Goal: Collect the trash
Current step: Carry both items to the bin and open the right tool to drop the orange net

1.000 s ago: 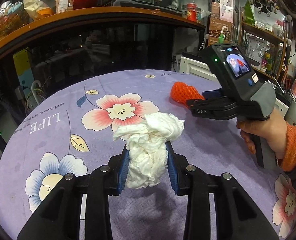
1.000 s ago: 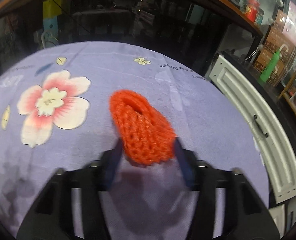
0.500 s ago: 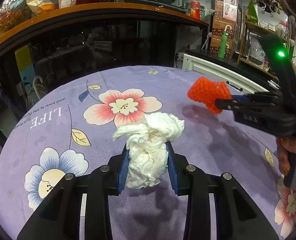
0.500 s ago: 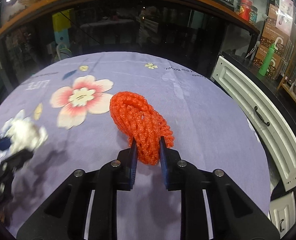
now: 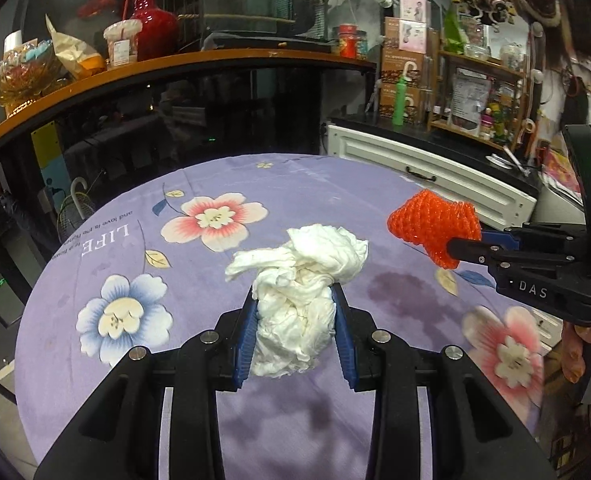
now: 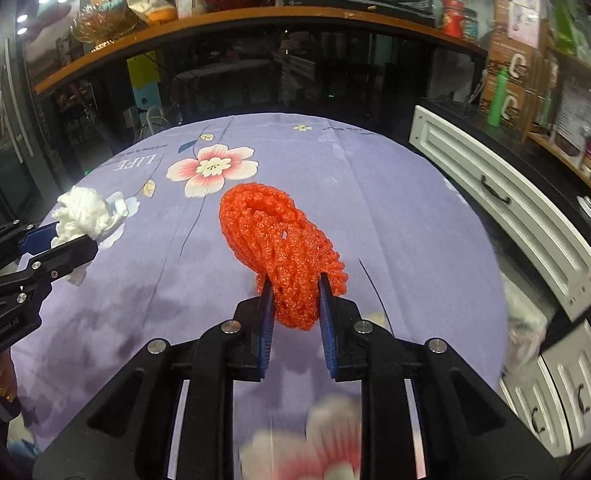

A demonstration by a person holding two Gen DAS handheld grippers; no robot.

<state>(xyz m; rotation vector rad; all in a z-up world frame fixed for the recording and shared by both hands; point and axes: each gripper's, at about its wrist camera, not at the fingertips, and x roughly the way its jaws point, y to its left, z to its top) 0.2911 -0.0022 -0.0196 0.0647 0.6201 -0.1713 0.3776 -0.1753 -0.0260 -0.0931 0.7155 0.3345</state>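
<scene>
Crumpled white tissue wad (image 5: 299, 300) clamped between left gripper (image 5: 295, 334) pads. Orange foam mesh sleeve (image 6: 283, 248) pinched in right gripper (image 6: 293, 312), jaws just closed onto it, above the purple floral tablecloth (image 6: 395, 200).

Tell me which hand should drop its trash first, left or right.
Neither clearly: no bin shows in either view. Left tongs clamp the tissue wad; right tongs clamp the orange net. Both are held above the tablecloth, so whichever side the bin sits on goes first.

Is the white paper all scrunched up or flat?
Scrunched up. The white paper is a crumpled wad, squeezed between the blue pads of the left tongs and held above the purple tablecloth.
</scene>
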